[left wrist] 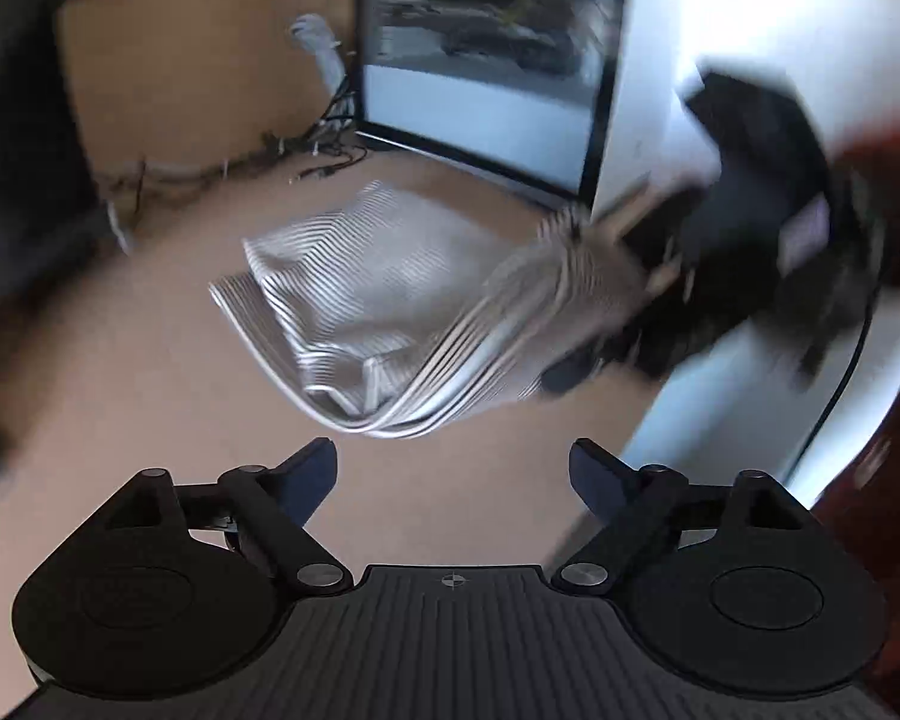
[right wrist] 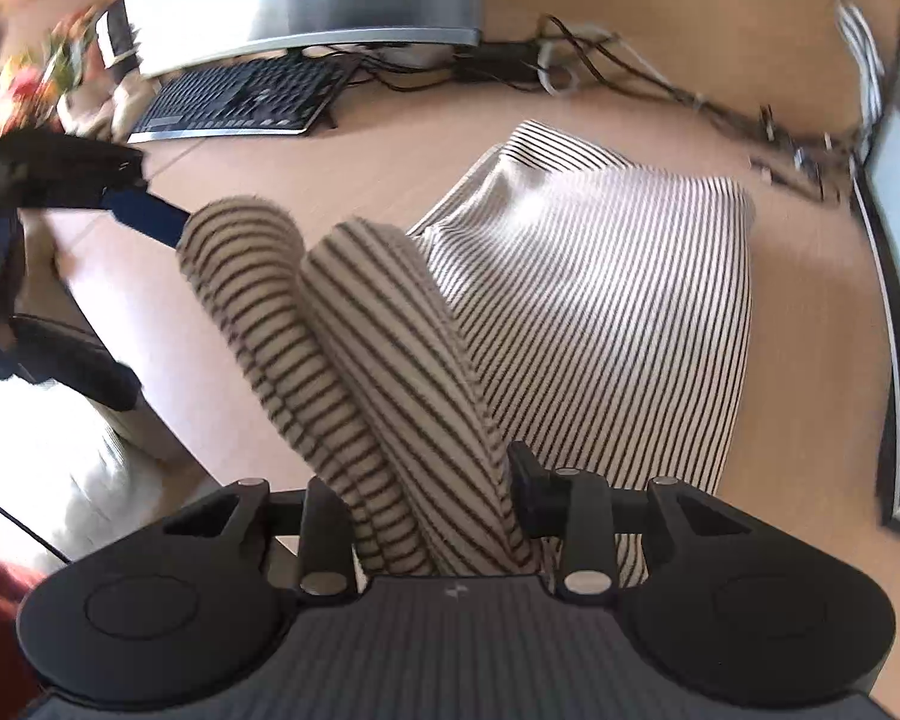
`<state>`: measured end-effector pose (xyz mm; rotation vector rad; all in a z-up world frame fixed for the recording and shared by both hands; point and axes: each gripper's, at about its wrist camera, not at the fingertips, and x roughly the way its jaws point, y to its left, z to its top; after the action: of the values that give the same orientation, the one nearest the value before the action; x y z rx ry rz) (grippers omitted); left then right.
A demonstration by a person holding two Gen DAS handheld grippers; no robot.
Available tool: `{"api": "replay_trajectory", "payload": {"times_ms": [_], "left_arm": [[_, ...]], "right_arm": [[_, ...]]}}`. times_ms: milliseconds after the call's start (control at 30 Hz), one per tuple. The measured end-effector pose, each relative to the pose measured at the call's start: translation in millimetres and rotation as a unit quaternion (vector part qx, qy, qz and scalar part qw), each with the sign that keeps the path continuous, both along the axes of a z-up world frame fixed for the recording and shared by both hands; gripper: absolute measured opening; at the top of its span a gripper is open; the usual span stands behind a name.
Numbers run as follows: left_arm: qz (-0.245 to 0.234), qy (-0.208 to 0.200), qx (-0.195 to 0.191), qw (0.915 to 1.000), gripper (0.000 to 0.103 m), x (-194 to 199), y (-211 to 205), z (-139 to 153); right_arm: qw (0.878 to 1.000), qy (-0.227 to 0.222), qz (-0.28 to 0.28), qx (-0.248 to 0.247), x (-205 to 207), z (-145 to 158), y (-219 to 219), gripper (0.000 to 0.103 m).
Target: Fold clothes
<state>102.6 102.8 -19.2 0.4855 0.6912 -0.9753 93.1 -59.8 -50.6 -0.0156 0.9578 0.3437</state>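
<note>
From the left wrist view, the left gripper (left wrist: 453, 474) hangs above the bare wooden desk (left wrist: 150, 360), fingers spread wide with nothing between them. Ahead, the striped garment (left wrist: 384, 294) lies mid-desk, near the monitor (left wrist: 480, 90) at the far edge; its right side rises toward the right gripper (left wrist: 648, 276), blurred, likely lifted to make a fold.

From the right wrist view, the right gripper (right wrist: 432, 516) has its fingers clamped on a bunched double roll of the striped cloth. The rest drapes onto the desk, apparently so the held edge can be carried over. The keyboard (right wrist: 240, 96) sits by the far edge.
</note>
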Motion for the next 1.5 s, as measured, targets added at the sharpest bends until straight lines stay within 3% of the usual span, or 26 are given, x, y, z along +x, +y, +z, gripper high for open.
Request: {"api": "replay_trajectory", "payload": {"times_ms": [100,200,333,400,467,500,567,600,633,667,700,733,767,800,867,900,967,1100,1167,1200,1267,1333,1367,1433,1500], "left_arm": [[-0.050,-0.089,0.036,0.9942,0.092,-6.1,-14.3,-15.4],[-0.105,-0.170,0.047,0.9788,0.095,-7.4,-35.5,-30.4],[-0.182,-0.198,0.040,0.9622,0.093,5.7,-64.6,-55.4],[-0.218,-0.195,0.038,0.9556,0.079,8.5,-73.2,-65.4],[-0.231,-0.180,0.027,0.9559,0.048,12.1,-78.0,-69.3],[-0.230,-0.161,0.016,0.9597,0.038,16.0,-79.4,-68.2],[-0.214,-0.087,-0.018,0.9729,0.029,31.1,-80.7,-59.7],[-0.192,-0.031,-0.043,0.9800,0.028,44.5,-78.4,-56.2],[-0.160,0.030,-0.075,0.9838,0.027,60.7,-72.6,-55.6],[-0.127,0.091,-0.107,0.9820,0.027,76.8,-66.7,-54.9],[-0.093,0.151,-0.138,0.9745,0.027,92.9,-60.9,-54.3],[-0.059,0.210,-0.168,0.9614,0.027,109.1,-55.0,-53.6],[-0.019,0.265,-0.199,0.9431,0.027,124.1,-46.3,-56.3],[0.029,0.315,-0.234,0.9193,0.027,137.4,-33.5,-63.7],[0.116,0.396,-0.290,0.8637,0.027,160.5,-10.2,-76.8],[0.144,0.410,-0.300,0.8492,0.027,165.2,-2.8,-80.4],[0.184,0.434,-0.313,0.8245,0.027,171.4,9.4,-87.1],[0.231,0.465,-0.310,0.7965,0.027,184.7,22.2,-98.8],[0.248,0.488,-0.315,0.7748,0.027,192.4,28.1,-106.8],[0.252,0.495,-0.317,0.7688,0.027,196.4,30.1,-109.6],[0.255,0.499,-0.311,0.7676,0.027,197.9,29.4,-113.2],[0.251,0.498,-0.302,0.7729,0.027,198.4,28.0,-114.5],[0.248,0.497,-0.298,0.7768,0.027,198.2,27.6,-114.1],[0.246,0.493,-0.290,0.7825,0.028,197.8,29.1,-112.8],[0.250,0.487,-0.295,0.7830,0.028,197.3,31.5,-111.8]], "right_arm": [[1.000,0.017,-0.008,0.004,10.8,-0.9,0.0,0.033],[0.998,0.010,0.022,-0.051,9.7,1.0,15.5,0.032],[0.989,0.001,0.064,-0.135,3.5,1.1,42.1,0.031],[0.981,-0.010,0.082,-0.178,-2.1,6.4,53.2,0.031],[0.969,-0.029,0.100,-0.223,-12.2,16.4,60.8,0.031],[0.966,-0.035,0.101,-0.236,-18.5,22.6,59.4,0.032],[0.960,-0.045,0.099,-0.257,-31.6,35.4,54.6,0.038],[0.960,-0.046,0.095,-0.259,-37.2,41.3,49.8,0.044],[0.961,-0.046,0.089,-0.259,-42.6,47.1,44.5,0.048],[0.961,-0.049,0.081,-0.258,-47.3,52.7,38.1,0.056],[0.962,-0.054,0.072,-0.256,-50.4,58.5,31.7,0.062],[0.964,-0.064,0.062,-0.251,-51.9,64.6,25.6,0.064],[0.965,-0.075,0.051,-0.245,-53.1,70.7,19.4,0.066],[0.966,-0.091,0.040,-0.238,-50.3,74.8,13.9,0.068],[0.967,-0.123,0.018,-0.222,-43.2,82.5,3.3,0.070],[0.967,-0.140,0.006,-0.214,-39.7,86.3,-2.1,0.072],[0.968,-0.161,-0.013,-0.192,-27.9,89.8,-14.2,0.076],[0.979,-0.156,-0.028,-0.127,18.1,76.0,-35.5,0.080],[0.984,-0.143,-0.033,-0.098,44.8,63.9,-44.3,0.081],[0.986,-0.140,-0.036,-0.085,57.2,57.6,-48.7,0.082],[0.988,-0.138,-0.045,-0.057,81.7,47.5,-56.5,0.082],[0.988,-0.140,-0.056,-0.022,106.0,43.7,-62.9,0.073],[0.988,-0.143,-0.058,-0.007,116.7,44.9,-62.7,0.063],[0.986,-0.150,-0.063,0.020,138.1,47.4,-61.0,0.062],[0.991,-0.122,-0.055,0.012,161.5,29.4,-54.9,0.062]]}}
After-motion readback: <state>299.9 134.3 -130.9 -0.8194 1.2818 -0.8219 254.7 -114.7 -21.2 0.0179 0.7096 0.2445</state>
